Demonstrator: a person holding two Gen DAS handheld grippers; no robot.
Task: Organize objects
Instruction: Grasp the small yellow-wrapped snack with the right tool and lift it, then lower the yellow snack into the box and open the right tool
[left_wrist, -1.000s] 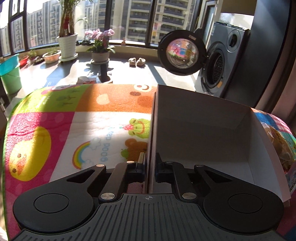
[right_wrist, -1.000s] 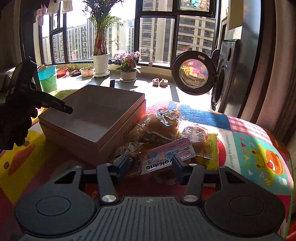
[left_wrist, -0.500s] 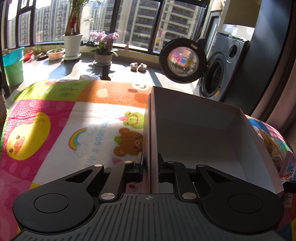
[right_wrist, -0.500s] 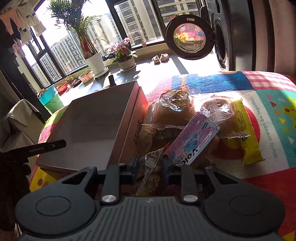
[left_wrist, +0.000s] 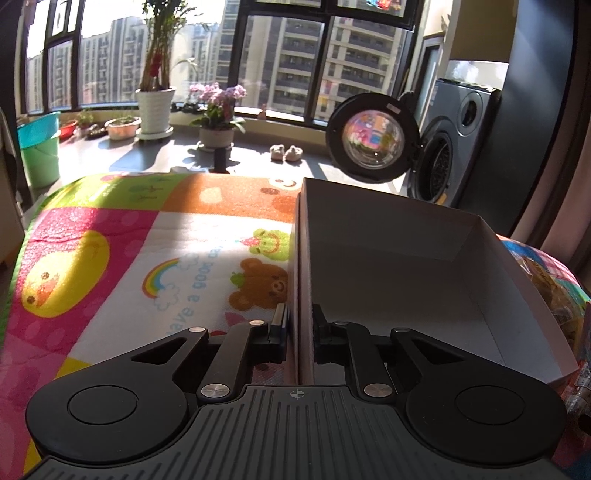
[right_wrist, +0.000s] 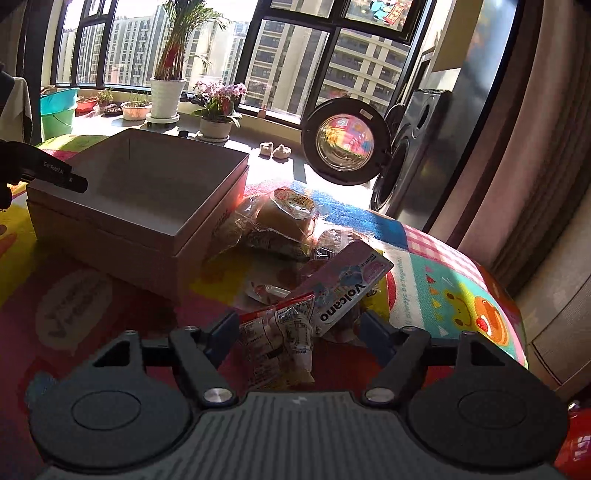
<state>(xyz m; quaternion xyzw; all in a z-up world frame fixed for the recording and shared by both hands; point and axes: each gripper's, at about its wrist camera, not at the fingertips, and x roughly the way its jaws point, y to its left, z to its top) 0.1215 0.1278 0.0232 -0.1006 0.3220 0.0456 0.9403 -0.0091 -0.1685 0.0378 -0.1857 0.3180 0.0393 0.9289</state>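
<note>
Nearest on my right feed, the right gripper (right_wrist: 299, 325) stands wide open, a clear-wrapped snack packet (right_wrist: 279, 343) lying between its fingers (right_wrist: 221, 328) but not pinched; I judge it loose, resting on the play mat (right_wrist: 454, 295). Just past it, at one o'clock, a pink "Volcano" packet (right_wrist: 351, 284) leans tilted on the heap. Beyond that, at twelve o'clock, sit wrapped buns (right_wrist: 284, 218), touching the side of the cardboard box (right_wrist: 155, 206), which lies at ten o'clock with its top open and nothing visible inside.

On my left feed, the left gripper (left_wrist: 298, 328) is closed down on the near wall of that box (left_wrist: 369, 258), one finger outside, one inside, steadying it. The mat (left_wrist: 110, 266) spreads away at ten o'clock. The snack pile (left_wrist: 546, 291) peeks past the box's far edge at three o'clock.

Farther off in both feeds: potted plants, a pair of small shoes (left_wrist: 284, 152), and a washing machine (left_wrist: 443, 162) with its door swung open at one o'clock.

I read the step in hand as picking up the first snack for the box. Next I would need to close the right fingers on the clear packet, taking care the crinkly wrap doesn't slip or drag the pink one along, then carry it toward ten o'clock and over the box rim.
</note>
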